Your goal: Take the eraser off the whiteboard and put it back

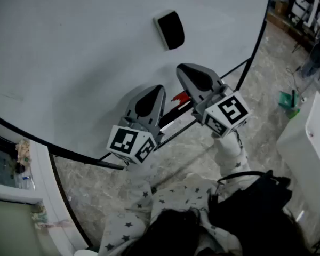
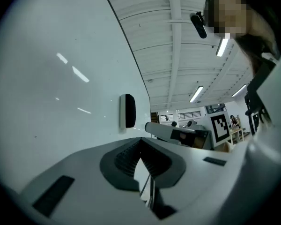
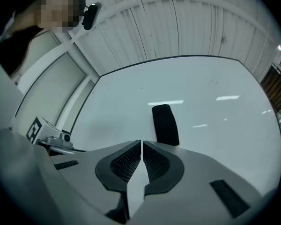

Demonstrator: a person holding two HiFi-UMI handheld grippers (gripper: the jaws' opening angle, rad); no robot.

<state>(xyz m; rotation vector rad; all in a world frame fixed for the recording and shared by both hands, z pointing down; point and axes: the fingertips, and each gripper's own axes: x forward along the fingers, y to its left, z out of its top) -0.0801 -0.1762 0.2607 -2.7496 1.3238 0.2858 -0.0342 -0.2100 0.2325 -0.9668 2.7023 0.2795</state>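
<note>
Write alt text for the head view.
A black eraser sticks to a whiteboard, with nothing gripping it. Below it, the left claw and the right claw point toward the board, both shut and empty, held by a person in star-print sleeves.

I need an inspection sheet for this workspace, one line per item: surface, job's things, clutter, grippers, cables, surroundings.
Surface: whiteboard, no writing seen.
Job's things: black eraser sticks on the board, untouched.
Clutter: small red item at the board's lower rail.
Grippers: left gripper and right gripper both shut, empty, apart from the eraser.
Cables: thin black loop near the person's arm; cannot tell if it is a cable.
Surroundings: stone-patterned floor, green object, white cabinet.
</note>
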